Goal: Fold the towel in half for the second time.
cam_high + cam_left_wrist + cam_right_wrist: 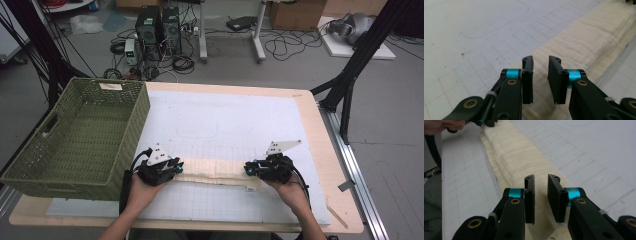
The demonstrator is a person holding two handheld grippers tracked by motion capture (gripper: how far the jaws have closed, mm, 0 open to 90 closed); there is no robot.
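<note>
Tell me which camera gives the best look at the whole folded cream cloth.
The high view: it shows the folded cream cloth end to end on the white mat, with the left gripper and right gripper at its ends. Each gripper view shows one end close up, its ribbed weave running away between open jaws.

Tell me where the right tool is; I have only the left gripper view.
Observer: The right tool sits at the opposite end of the cream cloth from yours.
Operator: Report its jaws.
Observer: In the right gripper view they stand apart, above the cloth, with a clear gap between them.
Operator: Name what's beside my hand.
Observer: A green woven basket stands just left of the left tool.
</note>
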